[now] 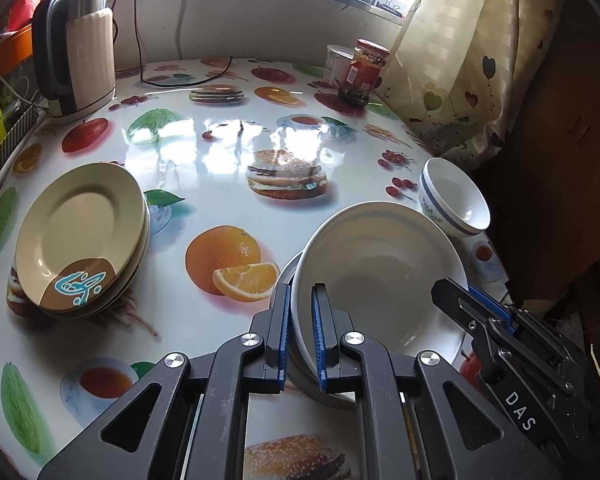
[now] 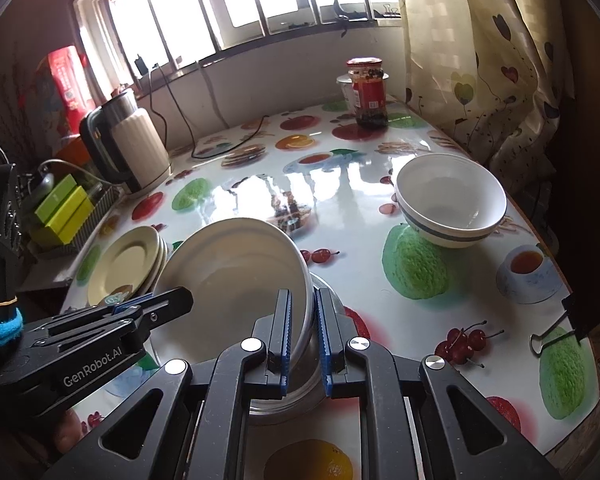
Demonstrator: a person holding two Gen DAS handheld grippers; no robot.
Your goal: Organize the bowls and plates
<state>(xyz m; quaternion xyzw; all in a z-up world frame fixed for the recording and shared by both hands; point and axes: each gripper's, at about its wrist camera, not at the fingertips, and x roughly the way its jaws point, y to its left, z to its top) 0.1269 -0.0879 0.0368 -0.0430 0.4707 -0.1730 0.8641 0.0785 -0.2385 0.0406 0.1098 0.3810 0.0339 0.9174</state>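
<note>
Left tongs (image 1: 301, 336): black frame, blue ribbed pads, silver pivot screws. Right tongs (image 2: 303, 340): same build; "GenRobot.AI", "DAS" lettering.

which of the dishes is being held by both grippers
The large white bowl, pinched at opposite rims and tilted; the cream plates and blue-striped bowl sit untouched.

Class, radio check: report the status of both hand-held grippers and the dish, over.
Left hand-held gripper and right hand-held gripper both shut on white plate rim. Plate tilted above a metal bowl. Blue-banded bowl and cream plate stack stand apart.
</note>
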